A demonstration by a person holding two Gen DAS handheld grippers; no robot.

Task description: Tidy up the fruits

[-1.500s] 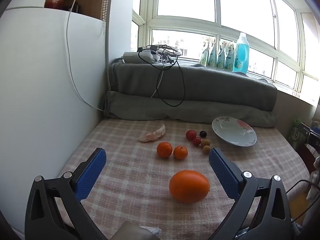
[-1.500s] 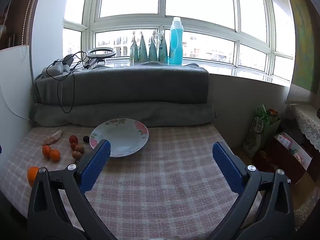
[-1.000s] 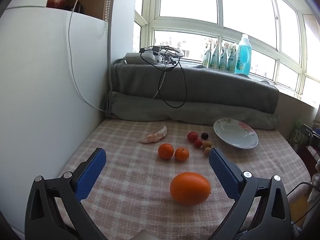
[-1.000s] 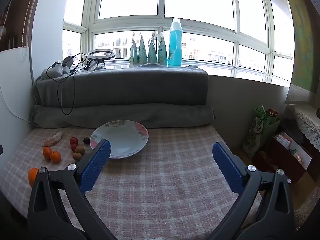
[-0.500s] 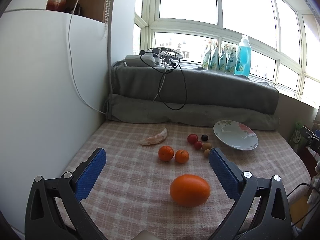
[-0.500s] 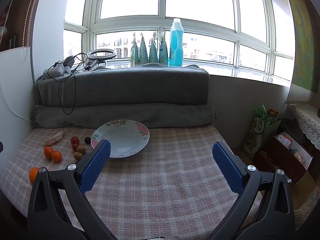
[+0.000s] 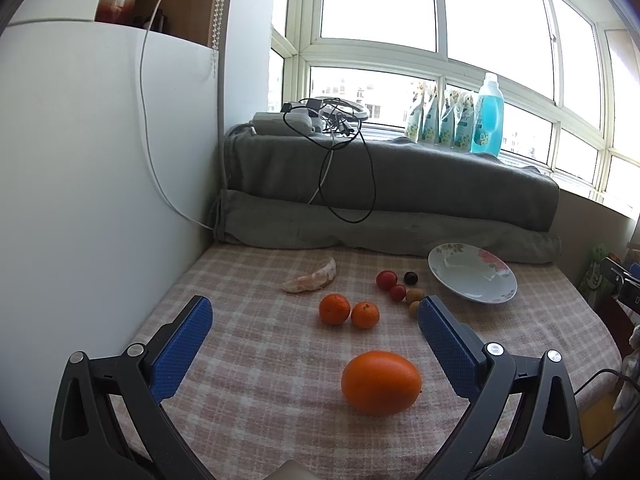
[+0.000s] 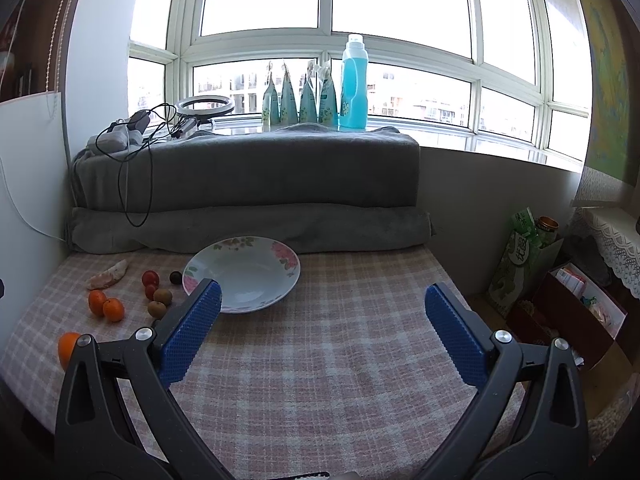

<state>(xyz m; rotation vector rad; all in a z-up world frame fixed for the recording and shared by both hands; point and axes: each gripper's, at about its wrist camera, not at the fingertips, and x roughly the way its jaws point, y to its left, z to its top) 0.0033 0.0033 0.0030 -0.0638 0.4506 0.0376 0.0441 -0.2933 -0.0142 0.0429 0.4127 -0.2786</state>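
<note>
Checked pink-and-cream cloth (image 7: 256,360) is covering the table, w/ all the fruit sitting left of centre. My left gripper (image 7: 314,330) is hovering wide open, holding nothing; the big orange fruit (image 7: 381,382) is lying between its blue pads (image 7: 182,346), near the right one but not touching. My right gripper (image 8: 322,326) is also gaping wide and empty over bare cloth, well right of the fruit.

Hidden bits: in the right wrist view the big orange fruit is half cut off behind my left finger, only a sliver showing. In the left wrist view one small brown fruit (image 7: 413,307) is partly tucked behind my right pad; a second brown one (image 7: 412,294) is sitting just beyond it. What those brown ones are, I can't make out.

Farther back, two small oranges (image 7: 348,312) are touching each other, two red tomatoes (image 7: 391,285) are sitting close together, and a dark berry (image 7: 410,278) is lying just beside them. A pale peeled segment (image 7: 310,280) is lying far left. The flowered plate (image 8: 240,276) is sitting empty, right of the cluster, its near rim blocked by my pad in the right view.

Grey folded blankets (image 8: 248,184) are lining the far edge, cables (image 7: 344,168) trailing down them, and a blue bottle (image 8: 354,80) is standing on the sill.
</note>
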